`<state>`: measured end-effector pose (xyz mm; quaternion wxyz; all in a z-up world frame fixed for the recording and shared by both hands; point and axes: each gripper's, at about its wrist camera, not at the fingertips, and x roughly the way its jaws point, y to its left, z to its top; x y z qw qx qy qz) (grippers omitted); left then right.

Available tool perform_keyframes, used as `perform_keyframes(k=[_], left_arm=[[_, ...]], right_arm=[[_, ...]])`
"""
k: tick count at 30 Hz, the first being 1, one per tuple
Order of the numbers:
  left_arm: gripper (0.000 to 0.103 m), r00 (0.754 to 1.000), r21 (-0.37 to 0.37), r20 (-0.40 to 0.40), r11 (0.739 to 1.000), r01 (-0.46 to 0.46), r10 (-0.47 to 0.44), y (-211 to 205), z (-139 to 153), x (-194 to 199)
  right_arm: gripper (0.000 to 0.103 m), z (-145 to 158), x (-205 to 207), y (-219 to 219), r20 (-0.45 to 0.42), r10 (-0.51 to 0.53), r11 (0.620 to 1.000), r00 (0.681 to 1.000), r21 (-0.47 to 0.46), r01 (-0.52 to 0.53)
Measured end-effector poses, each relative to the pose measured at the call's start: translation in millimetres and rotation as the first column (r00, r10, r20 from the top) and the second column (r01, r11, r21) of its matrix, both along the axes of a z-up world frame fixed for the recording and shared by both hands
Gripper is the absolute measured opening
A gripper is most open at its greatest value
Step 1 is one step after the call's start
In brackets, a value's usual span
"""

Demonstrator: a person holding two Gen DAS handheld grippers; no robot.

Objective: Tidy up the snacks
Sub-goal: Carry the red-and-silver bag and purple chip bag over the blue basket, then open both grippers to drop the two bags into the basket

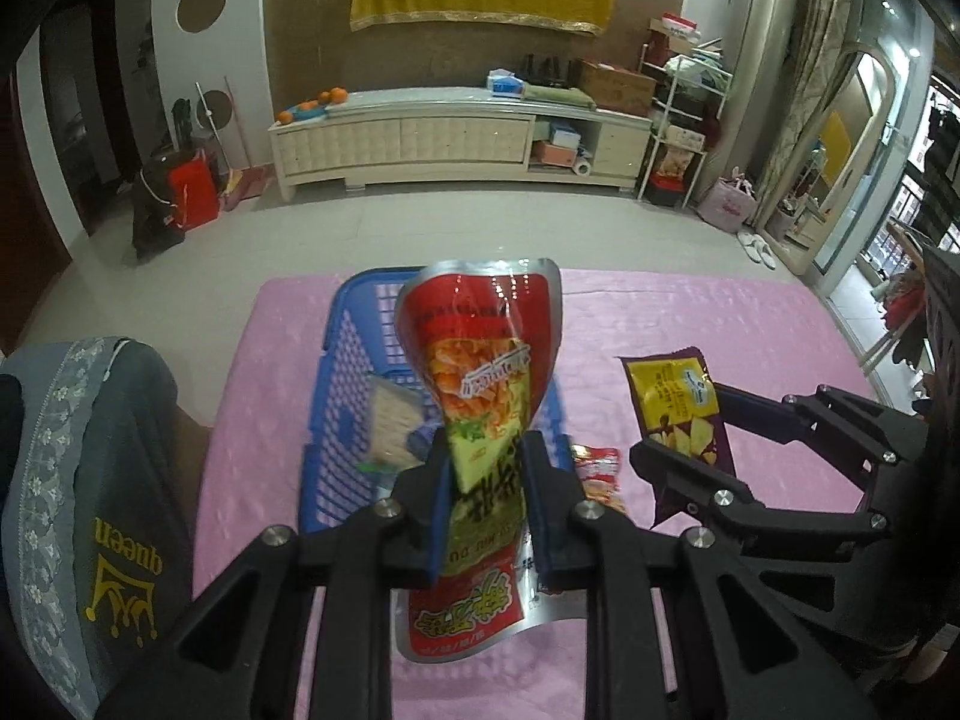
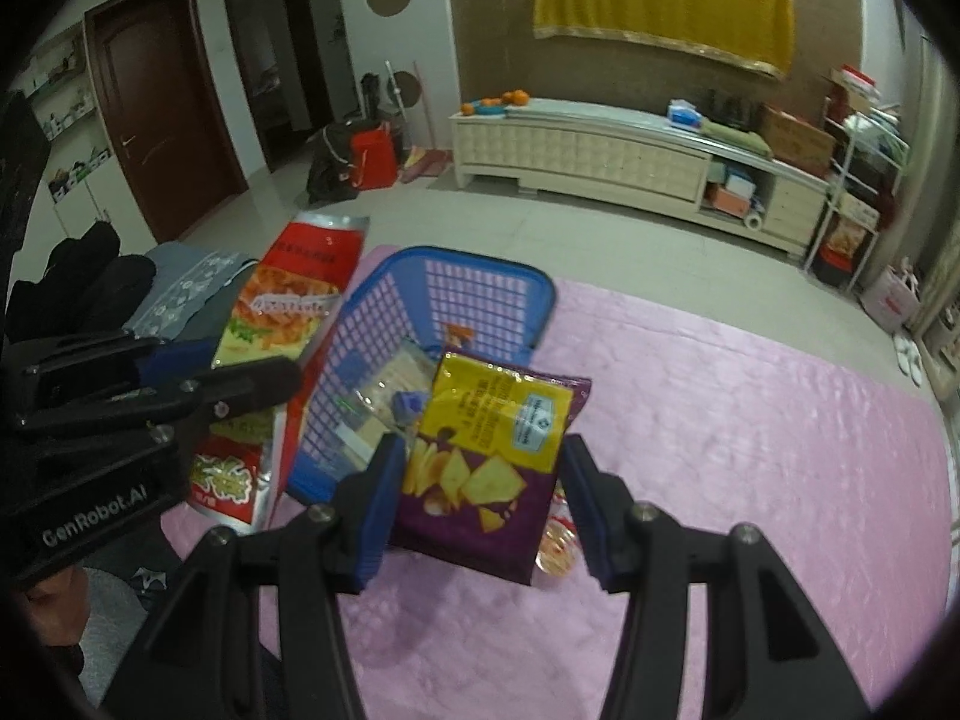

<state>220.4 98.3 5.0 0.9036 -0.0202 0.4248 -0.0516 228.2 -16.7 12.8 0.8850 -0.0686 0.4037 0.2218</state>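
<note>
Gripping a red snack bag [image 1: 480, 396], the left fingers [image 1: 427, 516]; right fingers [image 2: 384, 498] pinching a purple chip bag [image 2: 486, 462] beside the blue basket [image 2: 384, 324].

Four snack packets [image 2: 480, 468], one basket [image 2: 480, 276], two claws [image 2: 480, 504].

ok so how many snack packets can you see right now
4: a red-and-green bag in the left gripper, a purple chip bag between the right gripper's fingers, a cracker pack in the blue basket, and a small red packet on the pink cloth. More may be hidden.
</note>
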Motion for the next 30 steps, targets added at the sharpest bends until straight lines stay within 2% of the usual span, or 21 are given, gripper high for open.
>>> perform_keyframes(k=[9, 15, 19, 21, 25, 27, 30], left_arm=[[0.021, 0.997, -0.028, -0.073, 0.999, -0.025, 0.023, 32, -37, 56], [0.023, 0.994, -0.058, -0.106, 0.998, -0.029, 0.023, 35, -56, 87], [0.025, 0.992, -0.051, -0.122, 0.998, -0.027, 0.021, 34, -66, 102], [0.03, 0.99, -0.052, -0.135, 0.998, -0.034, 0.026, 32, -71, 108], [0.048, 0.988, -0.038, -0.15, 0.998, -0.042, 0.036, 29, -74, 108], [0.06, 0.99, -0.032, -0.132, 0.998, -0.045, 0.041, 28, -70, 103], [0.064, 0.992, -0.022, -0.115, 0.998, -0.054, 0.051, 31, -62, 95]], right_arm=[[0.057, -27, 43, 35, -0.043, 0.014, 1.0, 0.999, -0.024, -0.015], [0.057, -43, 63, 43, -0.06, 0.012, 0.999, 0.998, -0.039, -0.014], [0.057, -48, 71, 40, -0.067, 0.013, 1.0, 0.998, -0.022, -0.015], [0.057, -50, 74, 38, -0.07, 0.018, 1.0, 0.997, 0.002, -0.018], [0.057, -57, 76, 32, -0.084, 0.001, 0.999, 0.996, -0.039, -0.004], [0.057, -58, 74, 29, -0.091, -0.006, 0.999, 0.996, -0.037, 0.003], [0.057, -55, 70, 24, -0.096, -0.019, 1.0, 0.995, -0.02, 0.017]])
